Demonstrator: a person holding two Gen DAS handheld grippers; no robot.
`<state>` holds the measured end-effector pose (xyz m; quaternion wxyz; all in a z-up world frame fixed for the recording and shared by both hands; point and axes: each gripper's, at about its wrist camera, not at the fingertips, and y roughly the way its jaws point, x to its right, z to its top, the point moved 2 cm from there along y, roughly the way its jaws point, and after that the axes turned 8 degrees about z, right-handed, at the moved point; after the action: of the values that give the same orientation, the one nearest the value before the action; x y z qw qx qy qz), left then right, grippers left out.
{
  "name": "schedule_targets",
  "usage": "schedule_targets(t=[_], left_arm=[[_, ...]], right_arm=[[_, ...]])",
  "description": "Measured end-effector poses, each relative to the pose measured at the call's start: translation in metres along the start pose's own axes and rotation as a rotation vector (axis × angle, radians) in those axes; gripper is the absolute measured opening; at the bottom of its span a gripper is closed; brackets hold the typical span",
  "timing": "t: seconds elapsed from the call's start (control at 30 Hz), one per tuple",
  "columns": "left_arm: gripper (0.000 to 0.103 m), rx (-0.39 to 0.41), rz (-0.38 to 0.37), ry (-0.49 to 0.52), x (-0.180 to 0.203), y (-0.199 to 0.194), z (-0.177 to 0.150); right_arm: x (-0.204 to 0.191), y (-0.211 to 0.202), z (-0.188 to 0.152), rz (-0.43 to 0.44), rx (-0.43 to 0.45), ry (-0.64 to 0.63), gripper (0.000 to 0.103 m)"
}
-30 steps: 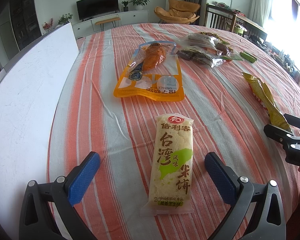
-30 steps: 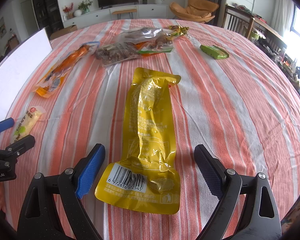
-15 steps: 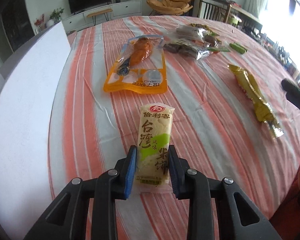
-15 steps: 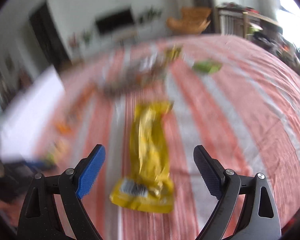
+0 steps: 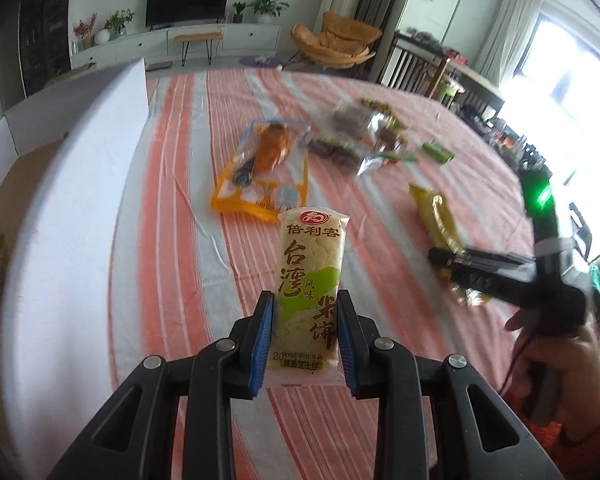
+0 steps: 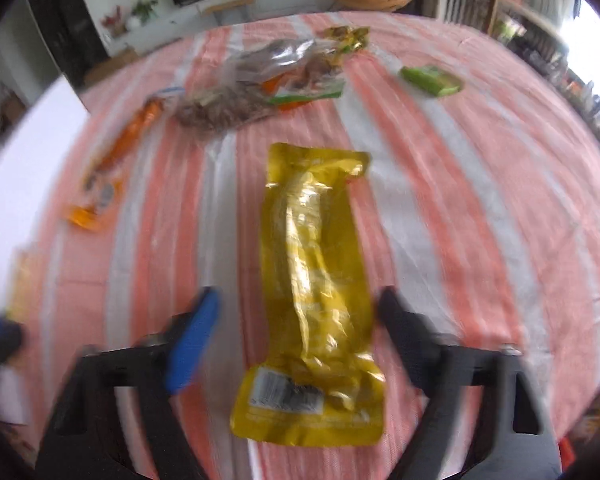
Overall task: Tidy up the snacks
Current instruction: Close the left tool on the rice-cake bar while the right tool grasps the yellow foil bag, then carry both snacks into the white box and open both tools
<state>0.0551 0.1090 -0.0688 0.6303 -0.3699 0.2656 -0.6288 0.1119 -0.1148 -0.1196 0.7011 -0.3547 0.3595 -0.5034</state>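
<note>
A: Start at the left. What lies along the table's left edge?

B: A white board [image 5: 72,184] covers that side of the striped tablecloth [image 5: 180,216]. Next to it, toward the far middle of the table, lies an orange pouch [image 5: 266,172] with a clear window.

A: And the left gripper?

B: The left gripper [image 5: 305,336] has its blue pads pressed against both long sides of the rice cracker pack [image 5: 311,280], pinching its lower part. The pack points away from the camera and its upper end stands over the cloth, just in front of the orange pouch; whether its lower end touches the cloth I cannot tell.

A: Further right?

B: A heap of clear snack bags [image 5: 360,136] lies beyond the middle of the table, with a small green packet [image 5: 438,151] nearer the right edge. Closer in lies the yellow pouch [image 6: 320,300], flat on the cloth, barcode end toward the near edge.

A: Is the right gripper on it?

B: No. The right gripper [image 6: 300,328] has its jaws spread, one finger on either side of the pouch's lower half, neither clearly touching it. That view is blurred. From the left camera, the right gripper [image 5: 460,264] shows side-on over the pouch's near end, held by a hand [image 5: 556,360] near the right edge.
</note>
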Motion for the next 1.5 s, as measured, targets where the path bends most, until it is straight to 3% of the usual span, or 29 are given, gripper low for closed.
schedule_targets(t=[0.13, 0.33, 0.43, 0.47, 0.53, 0.63, 0.7, 0.77, 0.87, 1.0, 1.1, 1.27, 1.5], left_arm=[[0.030, 0.021, -0.048, -0.042, -0.008, -0.022, 0.008], [0.030, 0.047, -0.102, -0.145, -0.038, -0.052, 0.023], [0.030, 0.085, -0.091, -0.181, -0.061, -0.072, 0.031], [0.030, 0.099, -0.081, -0.194, -0.071, -0.079, 0.032], [0.030, 0.119, -0.053, -0.225, -0.092, -0.089, 0.034], [0.030, 0.133, -0.004, -0.291, -0.129, -0.100, 0.033], [0.030, 0.145, 0.014, -0.338, -0.150, -0.107, 0.028], [0.030, 0.160, 0.028, -0.369, -0.166, -0.116, 0.023], [0.030, 0.170, 0.052, -0.380, -0.179, -0.121, 0.016], [0.030, 0.174, 0.043, -0.406, -0.189, -0.122, 0.011], [0.030, 0.177, 0.032, -0.402, -0.189, -0.124, 0.009], [0.030, 0.192, 0.027, -0.403, -0.191, -0.132, 0.010], [0.030, 0.202, 0.056, -0.413, -0.200, -0.145, 0.006]], right_arm=[[0.019, -0.008, -0.005, 0.105, -0.030, 0.106, 0.050], [0.028, -0.029, -0.012, 0.330, 0.003, 0.263, 0.049], [0.010, -0.048, -0.002, 0.402, 0.035, 0.256, 0.047], [0.001, -0.057, 0.001, 0.424, 0.046, 0.243, 0.037], [-0.022, -0.073, 0.011, 0.477, 0.065, 0.200, 0.029], [-0.056, -0.092, 0.029, 0.541, 0.088, 0.139, 0.026], [-0.071, -0.098, 0.038, 0.560, 0.089, 0.107, 0.023], [-0.076, -0.095, 0.046, 0.568, 0.085, 0.107, 0.006], [-0.073, -0.087, 0.049, 0.609, 0.024, 0.147, 0.008], [-0.077, -0.085, 0.057, 0.495, 0.036, 0.064, 0.008], [-0.063, -0.080, 0.058, 0.465, 0.034, 0.091, 0.007], [-0.071, -0.104, 0.070, 0.542, 0.071, 0.098, 0.007], [-0.133, -0.152, 0.095, 0.693, 0.114, 0.029, 0.008]])
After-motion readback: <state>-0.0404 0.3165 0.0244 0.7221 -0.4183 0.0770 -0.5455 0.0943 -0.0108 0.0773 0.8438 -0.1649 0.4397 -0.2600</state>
